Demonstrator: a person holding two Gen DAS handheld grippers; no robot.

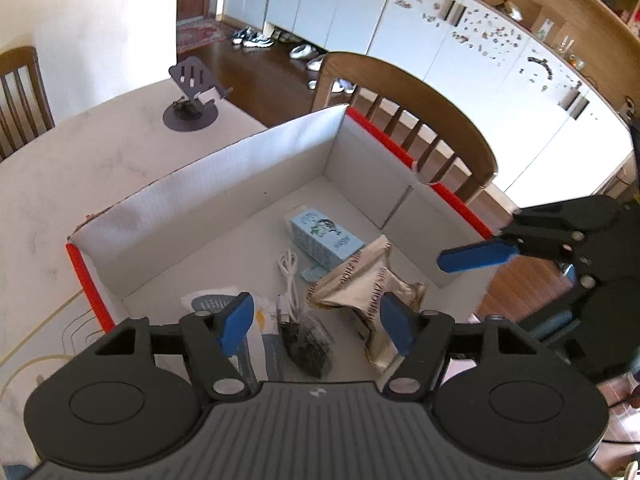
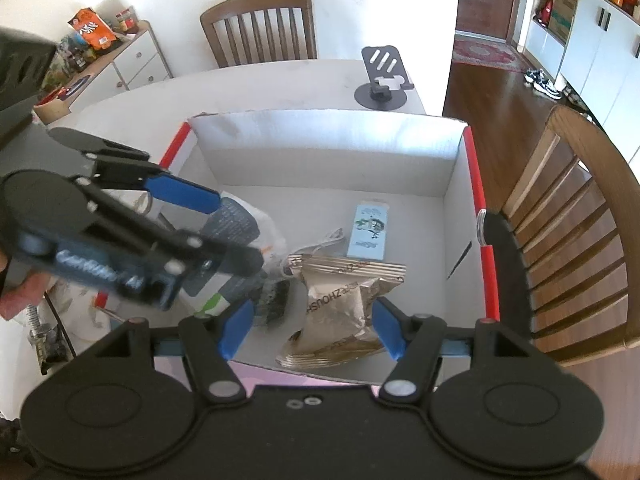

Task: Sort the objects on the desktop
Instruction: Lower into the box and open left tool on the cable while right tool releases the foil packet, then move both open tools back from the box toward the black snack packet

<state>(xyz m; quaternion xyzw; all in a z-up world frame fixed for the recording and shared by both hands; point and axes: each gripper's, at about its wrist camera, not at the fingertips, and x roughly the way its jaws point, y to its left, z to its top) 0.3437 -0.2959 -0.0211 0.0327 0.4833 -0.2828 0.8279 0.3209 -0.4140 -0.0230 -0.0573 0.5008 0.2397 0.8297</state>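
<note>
Hovering above the open box [image 1: 256, 184] on the desk [image 1: 60, 168], both tools are seen with nothing between their blue pads: the left hand-held gripper [image 1: 316, 324] is spread wide, and the right hand-held gripper [image 2: 312, 328] is likewise spread wide and empty. Already lying on the box floor are a gold snack bag [image 2: 340, 308], a pale blue carton [image 2: 370, 232], a white cable [image 1: 289, 280], a small dark packet [image 1: 308, 348] and a white pouch [image 2: 256, 224]. A phone stand [image 1: 192, 100] is left outside the box, further along the desk. Trouble could be caused if either tool is lowered carelessly: the crinkly bag could be snagged and dragged out, or the thin box wall could be caught and the box tipped. A collision between the two closely placed tools is also judged possible.
</note>
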